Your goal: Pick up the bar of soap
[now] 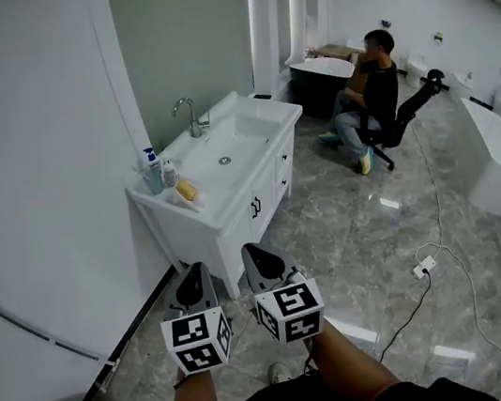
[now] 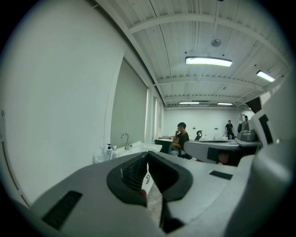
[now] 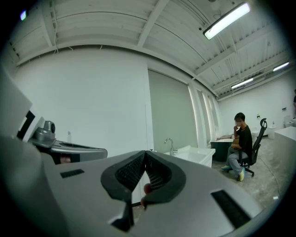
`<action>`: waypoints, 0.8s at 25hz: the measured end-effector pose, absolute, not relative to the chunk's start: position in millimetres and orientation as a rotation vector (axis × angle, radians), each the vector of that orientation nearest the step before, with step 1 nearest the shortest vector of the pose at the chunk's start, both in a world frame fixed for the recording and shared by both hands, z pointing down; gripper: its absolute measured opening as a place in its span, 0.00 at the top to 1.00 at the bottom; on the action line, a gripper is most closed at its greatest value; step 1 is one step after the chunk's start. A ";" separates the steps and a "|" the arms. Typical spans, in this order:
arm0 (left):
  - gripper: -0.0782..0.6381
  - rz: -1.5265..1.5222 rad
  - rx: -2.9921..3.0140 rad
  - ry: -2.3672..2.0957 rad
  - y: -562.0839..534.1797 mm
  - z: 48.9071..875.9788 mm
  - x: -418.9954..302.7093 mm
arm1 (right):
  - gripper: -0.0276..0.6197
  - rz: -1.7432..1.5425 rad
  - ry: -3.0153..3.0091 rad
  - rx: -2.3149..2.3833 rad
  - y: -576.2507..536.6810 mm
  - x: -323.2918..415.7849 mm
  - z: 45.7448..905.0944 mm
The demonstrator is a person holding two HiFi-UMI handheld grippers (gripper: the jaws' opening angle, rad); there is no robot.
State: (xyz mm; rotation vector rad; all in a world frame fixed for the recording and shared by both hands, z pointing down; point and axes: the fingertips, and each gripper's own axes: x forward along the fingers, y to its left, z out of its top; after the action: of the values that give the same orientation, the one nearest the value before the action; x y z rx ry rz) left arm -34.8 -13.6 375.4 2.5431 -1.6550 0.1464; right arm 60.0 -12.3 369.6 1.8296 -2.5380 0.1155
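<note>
Open floor (image 1: pixel 353 244) leads to the vanity (image 1: pixel 233 209); two bottles (image 1: pixel 154 166) stand between the soap (image 1: pixel 186 190) and the wall (image 1: pixel 44 163).

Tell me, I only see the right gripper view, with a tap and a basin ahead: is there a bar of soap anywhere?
Observer: Yes. The head view shows a yellow bar of soap lying on the near left corner of the basin.
Visitor: Is anything next to it?
Observer: Two small bottles stand just behind it, by the wall.
Visitor: What about the other gripper?
Observer: The left gripper has its jaws together with nothing between them. It is beside the right gripper, well short of the basin.
</note>
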 end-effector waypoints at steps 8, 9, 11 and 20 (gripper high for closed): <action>0.87 0.154 2.532 -1.677 -72.9 374.8 -4.9 | 0.95 0.127 -2.550 1.787 -72.8 86.2 375.0; 0.87 0.151 2.530 -1.683 -80.3 373.7 -1.8 | 0.95 0.124 -2.552 1.779 -80.2 88.4 375.1; 0.87 0.144 2.528 -1.696 -93.0 370.6 4.7 | 0.95 0.116 -2.558 1.757 -93.2 93.1 375.0; 0.87 0.172 2.481 -1.736 -121.3 380.9 17.0 | 0.95 0.190 -2.574 1.708 -126.0 108.4 389.1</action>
State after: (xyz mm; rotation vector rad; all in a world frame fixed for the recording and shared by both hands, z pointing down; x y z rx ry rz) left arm 17.0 -121.3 380.9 2.4812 -1.7357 0.1716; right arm 108.4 -126.0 389.1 1.7078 -2.5736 0.1902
